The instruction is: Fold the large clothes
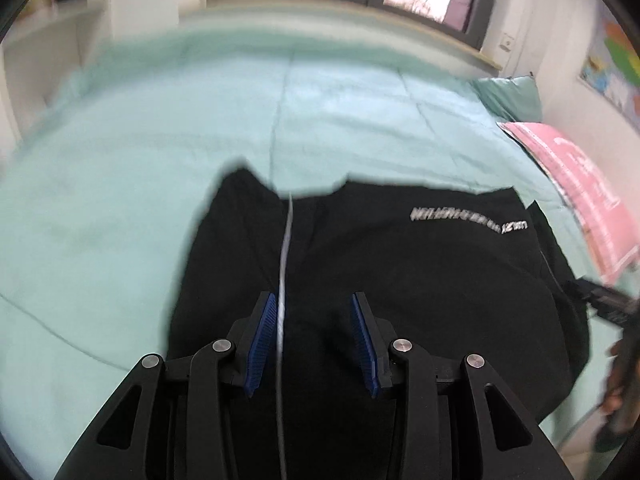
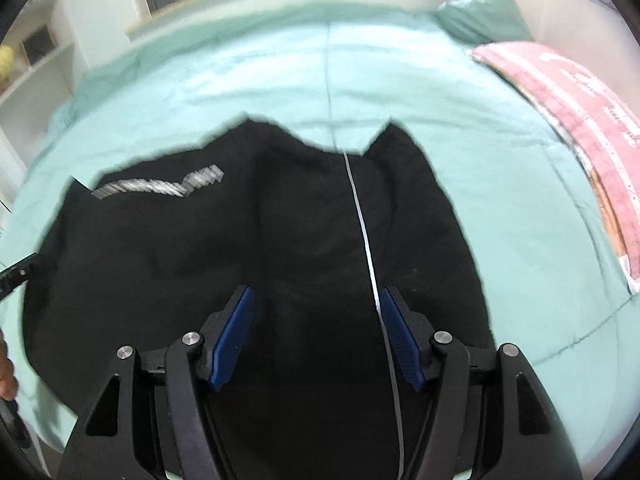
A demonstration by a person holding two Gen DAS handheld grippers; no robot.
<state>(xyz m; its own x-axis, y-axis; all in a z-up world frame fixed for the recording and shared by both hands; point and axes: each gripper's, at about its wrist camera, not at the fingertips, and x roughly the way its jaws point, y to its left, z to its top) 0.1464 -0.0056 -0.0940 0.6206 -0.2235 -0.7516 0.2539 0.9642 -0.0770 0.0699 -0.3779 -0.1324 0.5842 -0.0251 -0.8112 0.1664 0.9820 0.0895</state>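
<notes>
A large black fabric garment (image 1: 400,280) with a thin white stripe (image 1: 285,264) and a line of white lettering (image 1: 468,218) is lying spread flat on a bed covered by a mint-green quilted bedspread (image 1: 140,160). Both pairs of tongs are hovering above the garment's near part. The left tongs (image 1: 314,344), with blue ribbed pads, are standing partly open with only cloth showing below the gap; whether the pads are touching the garment is unclear. The right tongs (image 2: 316,340) are standing wider open, gripping nothing, the white stripe running just beside their right pad. Beyond the garment, at the bed's far right corner, a mint-green pillow (image 2: 480,16) and a pink printed cloth (image 2: 580,112) are lying.
</notes>
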